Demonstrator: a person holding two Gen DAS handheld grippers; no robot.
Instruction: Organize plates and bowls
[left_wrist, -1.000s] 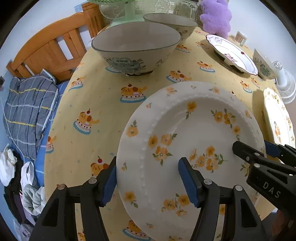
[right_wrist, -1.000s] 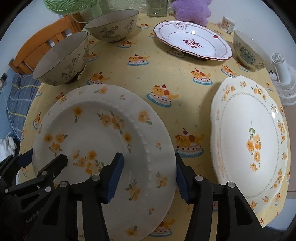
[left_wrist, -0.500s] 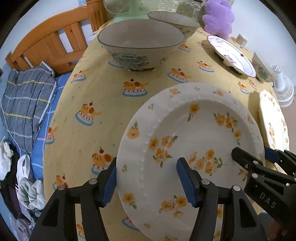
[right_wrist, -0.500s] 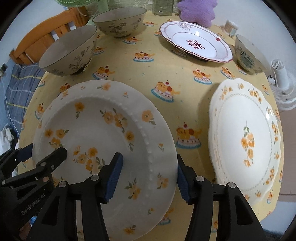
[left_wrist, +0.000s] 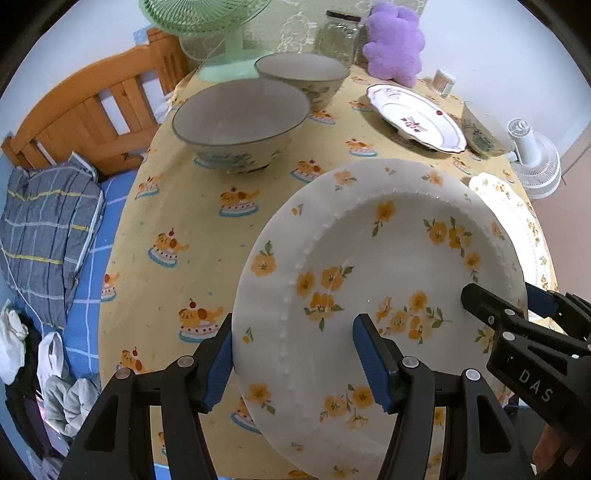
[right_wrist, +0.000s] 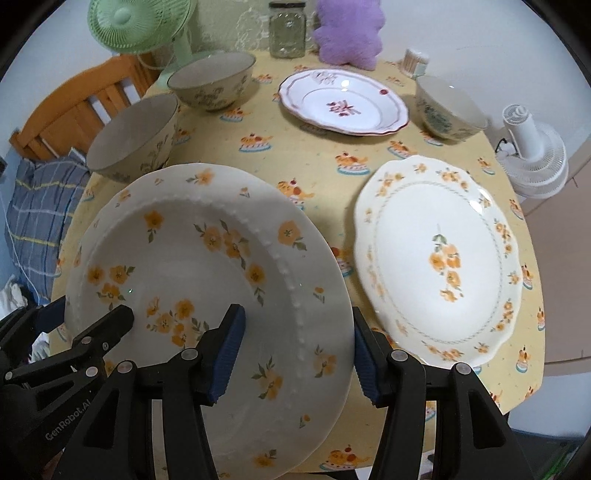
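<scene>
Two grips on one beaded floral plate: left hand-held gripper clamped on its left rim; right hand-held gripper clamped on its right rim; plate raised above the counter near its front edge.

The left wrist view looks along its gripper from the plate's 9 o'clock rim, facing the table's far edge, very close to the floral plate. The right wrist view looks likewise from the plate's 3 o'clock rim. Both share this plate, the bowls, the red-trimmed plate and the yellow tablecloth.
</scene>
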